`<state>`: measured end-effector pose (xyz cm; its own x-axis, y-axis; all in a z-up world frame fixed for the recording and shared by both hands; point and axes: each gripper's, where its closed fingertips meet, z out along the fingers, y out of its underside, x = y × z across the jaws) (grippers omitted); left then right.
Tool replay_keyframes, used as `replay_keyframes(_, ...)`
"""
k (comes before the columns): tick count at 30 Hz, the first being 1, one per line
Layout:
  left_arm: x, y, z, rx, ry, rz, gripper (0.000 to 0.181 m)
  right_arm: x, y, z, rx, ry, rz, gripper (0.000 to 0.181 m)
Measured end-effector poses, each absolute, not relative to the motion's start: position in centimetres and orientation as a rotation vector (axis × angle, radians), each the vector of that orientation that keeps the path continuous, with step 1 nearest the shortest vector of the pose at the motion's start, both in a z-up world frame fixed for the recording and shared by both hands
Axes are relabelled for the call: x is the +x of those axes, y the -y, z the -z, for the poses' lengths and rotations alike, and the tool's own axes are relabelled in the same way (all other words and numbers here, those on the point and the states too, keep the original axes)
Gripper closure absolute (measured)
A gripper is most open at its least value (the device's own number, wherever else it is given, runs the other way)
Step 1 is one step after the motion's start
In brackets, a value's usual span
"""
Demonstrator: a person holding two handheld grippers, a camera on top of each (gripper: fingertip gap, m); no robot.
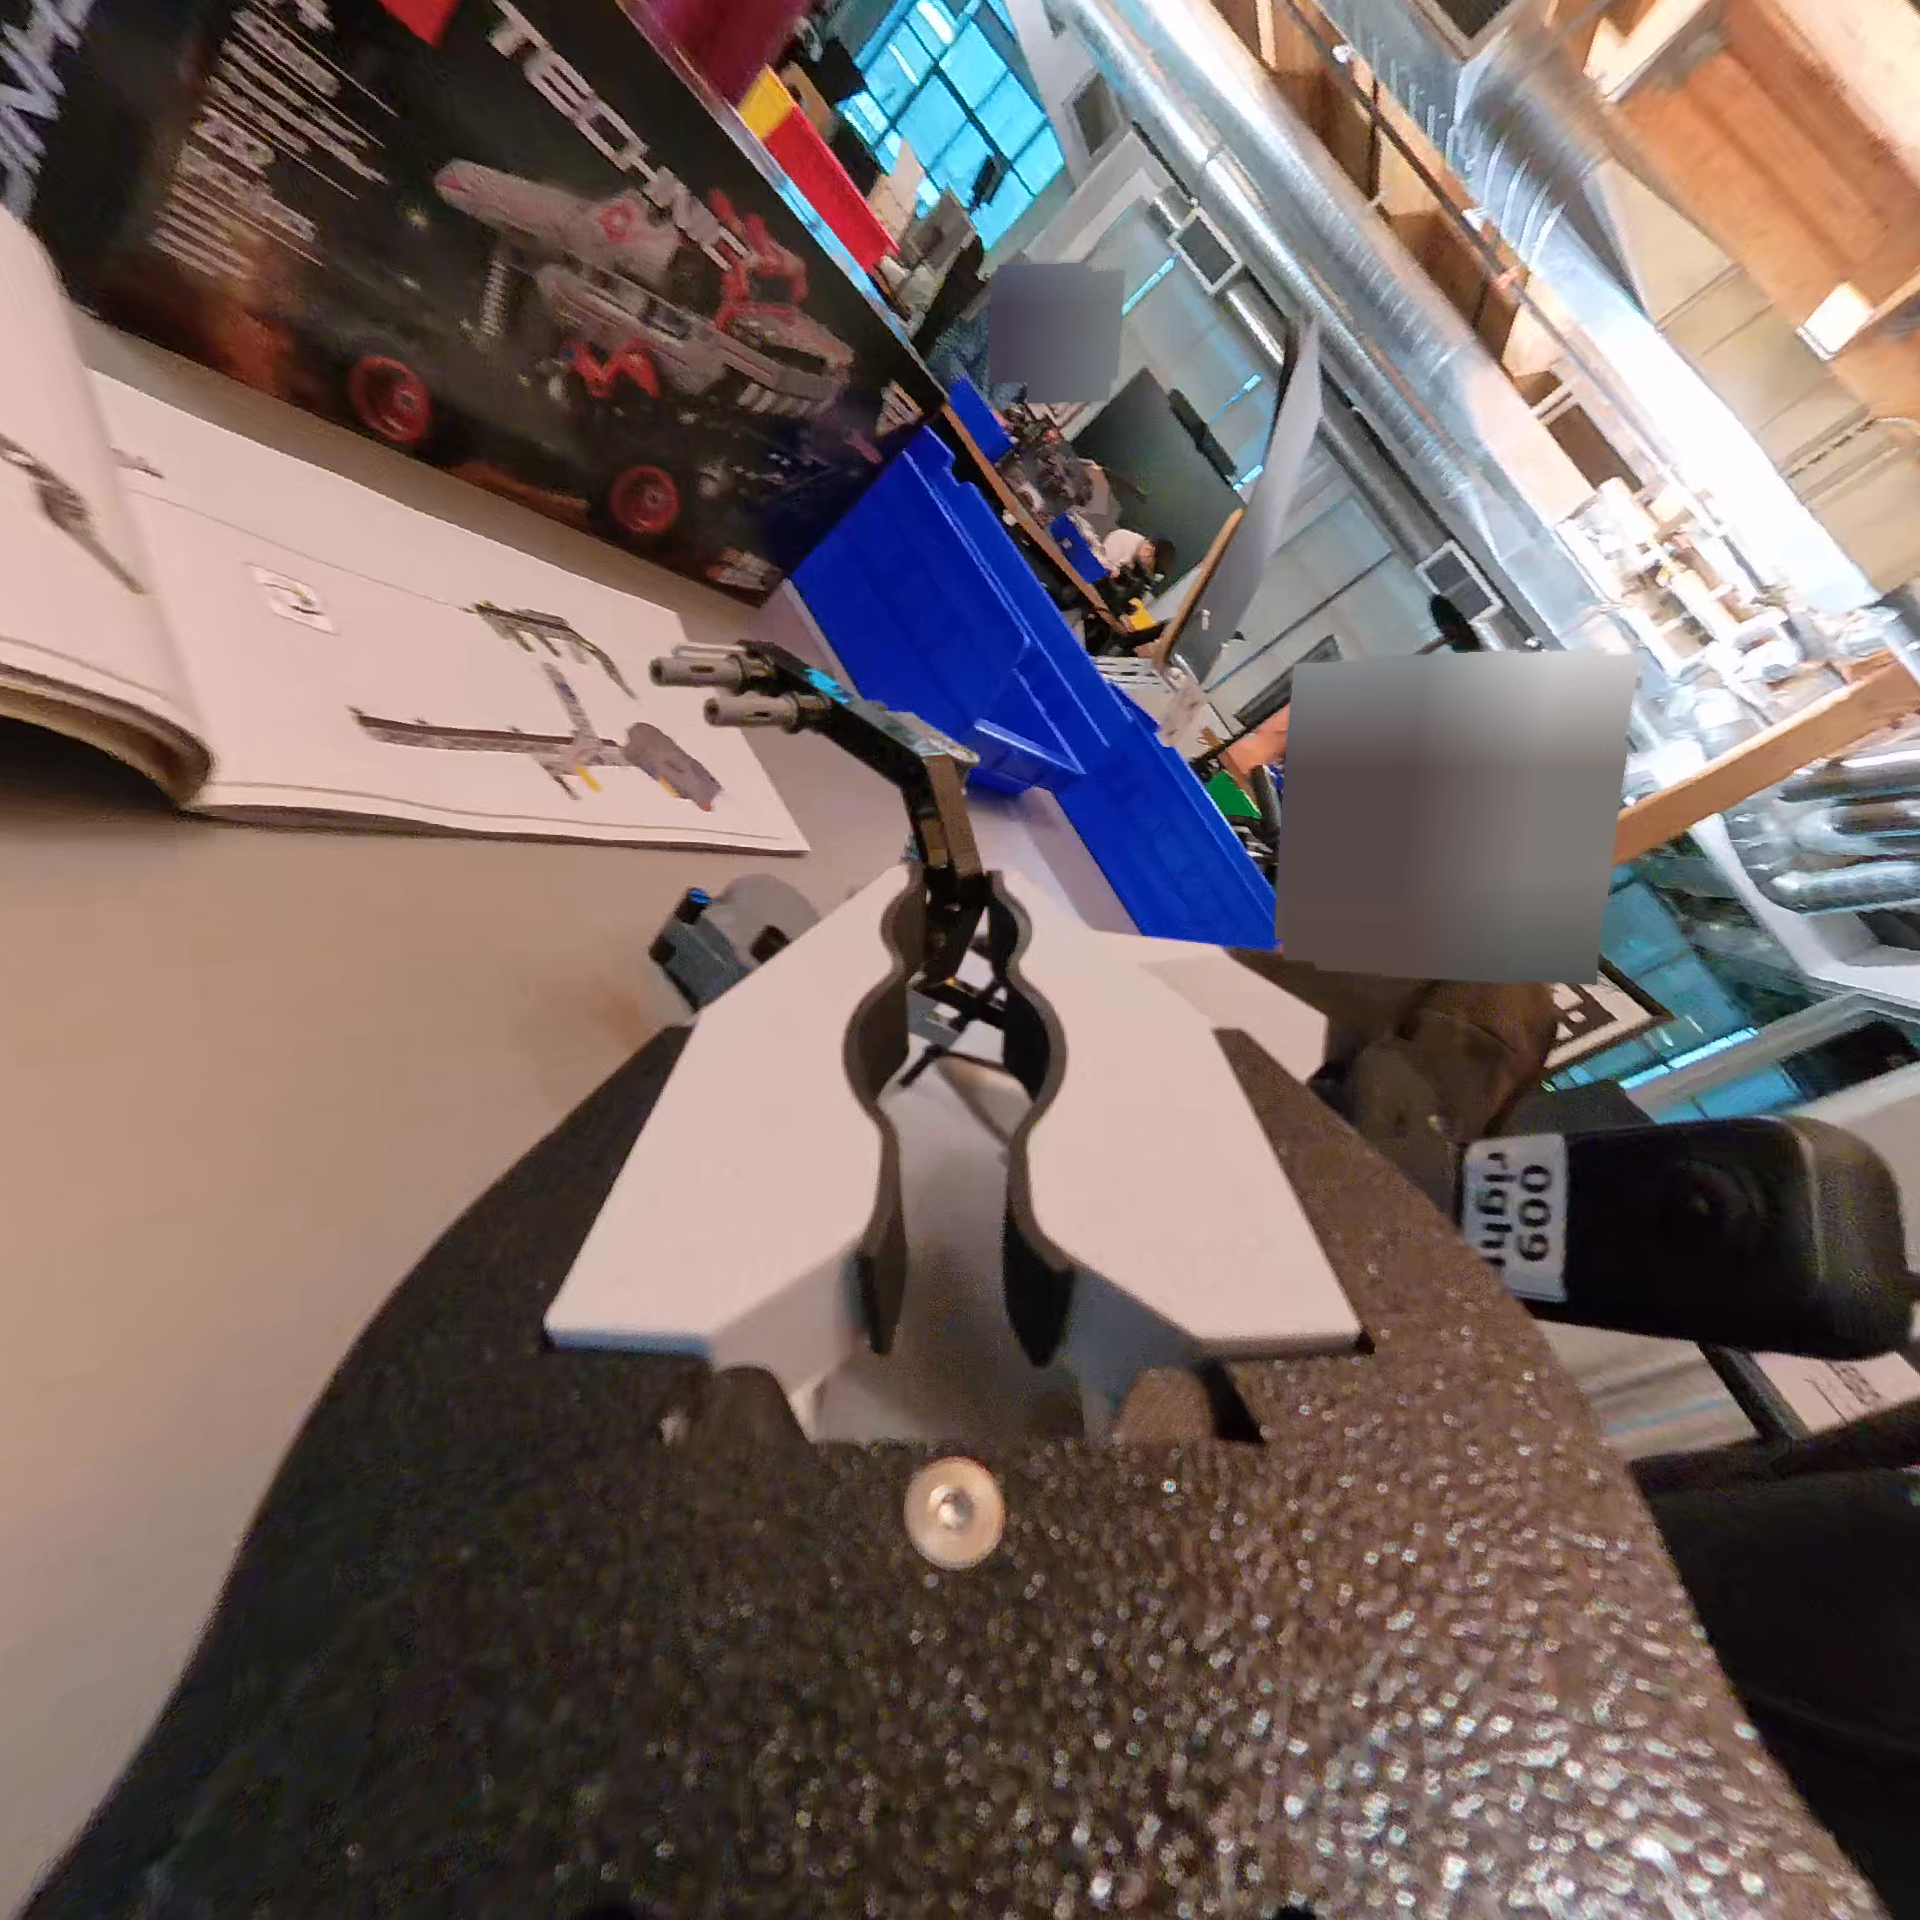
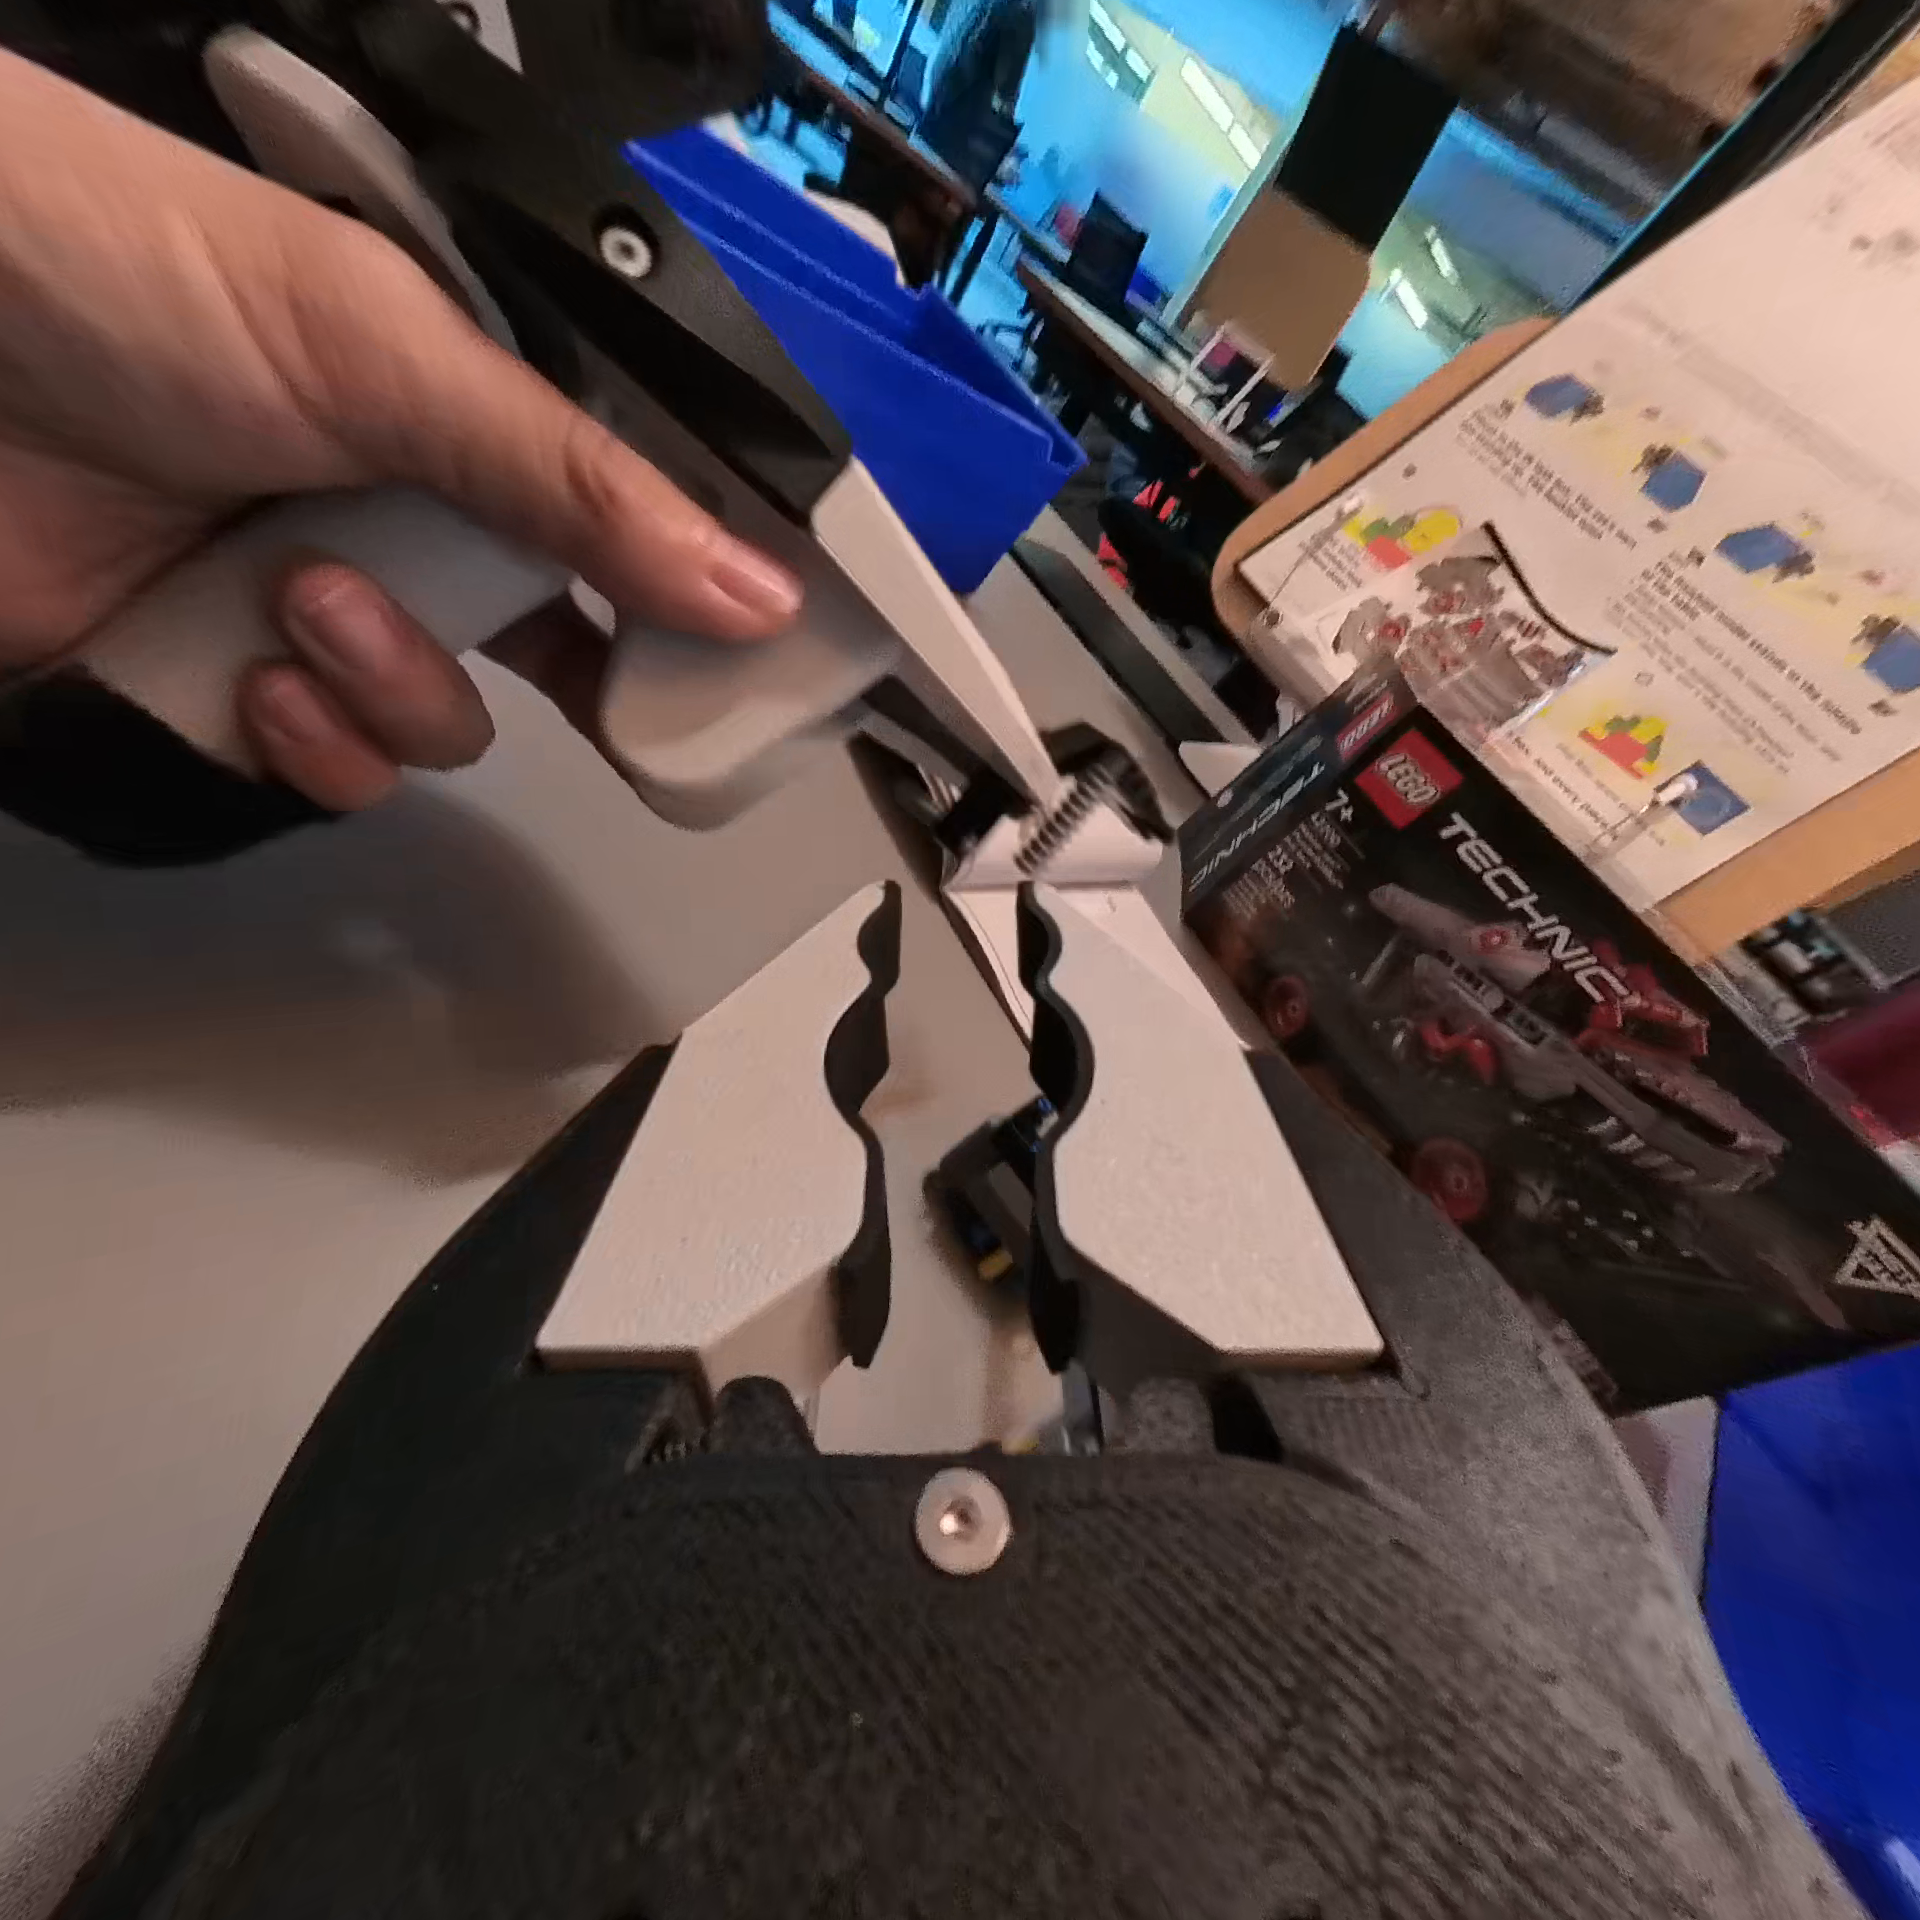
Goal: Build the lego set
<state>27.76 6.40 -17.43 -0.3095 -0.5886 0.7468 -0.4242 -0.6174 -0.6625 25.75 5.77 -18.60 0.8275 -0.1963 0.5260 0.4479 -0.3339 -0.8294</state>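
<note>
My left gripper (image 1: pixel 954 896) is shut on a thin black lego assembly (image 1: pixel 940 800). The assembly sticks out past the fingertips and ends in two grey pins (image 1: pixel 717 688) above the table. A small grey lego piece (image 1: pixel 717 935) with a blue pin lies on the table just left of the fingertips. My right gripper (image 2: pixel 958 899) is open, with a grey lego piece (image 2: pixel 987 1184) on the table under the gap, close to the right finger. In the right wrist view a hand (image 2: pixel 312 436) holds the left gripper, whose tips (image 2: pixel 1049 831) pinch the black assembly just beyond my right fingertips.
An open instruction booklet (image 1: pixel 436 665) lies on the grey table (image 1: pixel 260 1039), with the lego box (image 1: pixel 468 260) behind it and a blue bin (image 1: pixel 987 707) beside it. The right view shows the box (image 2: pixel 1507 1039), a printed board (image 2: pixel 1662 468) and the blue bin (image 2: pixel 883 343). The grippers are tip to tip, or close to it. From either gripper's tips it is about 9 cm to the grey lego piece (image 2: pixel 987 1184).
</note>
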Motion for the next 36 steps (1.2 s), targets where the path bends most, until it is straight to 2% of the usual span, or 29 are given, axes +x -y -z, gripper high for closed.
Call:
replay_keyframes(9, 26.8, -6.7, 16.8, -1.664, -1.351, 2.181, 0.172, 25.6, -5.8, 17.6, -1.689, 0.121, 0.622, 0.164)
replay_keyframes(15, 25.2, -7.3, 15.2, -1.407, -1.526, 2.487, 0.172, 24.6, -6.1, 16.1, -1.502, -0.087, 0.378, 0.168)
replay_keyframes(19, 23.2, -8.3, 13.2, -1.108, -1.595, 2.873, 0.172, 25.1, -6.4, 15.4, -1.417, -0.160, 0.386, 0.170)
replay_keyframes(21, 23.7, -8.9, 13.0, -1.076, -1.577, 2.902, 0.172, 25.0, -6.6, 15.3, -1.410, -0.136, 0.416, 0.167)
replay_keyframes(25, 27.2, -9.5, 14.6, -1.383, -1.476, 2.561, 0.172, 26.3, -6.7, 15.8, -1.455, -0.126, 0.567, 0.154)
replay_keyframes(29, 28.8, -9.7, 17.9, -1.526, -1.464, 1.990, 0.173, 26.0, -7.4, 16.7, -1.518, -0.046, 0.589, 0.157)
replay_keyframes(31, 29.1, -10.7, 19.7, -1.448, -1.505, 1.591, 0.173, 26.8, -6.9, 15.9, -1.499, -0.159, 0.548, 0.164)
replay_keyframes(36, 28.3, -10.2, 18.9, -1.080, -1.506, 1.044, 0.173, 27.6, -7.0, 15.3, -1.492, -0.384, 0.228, 0.157)
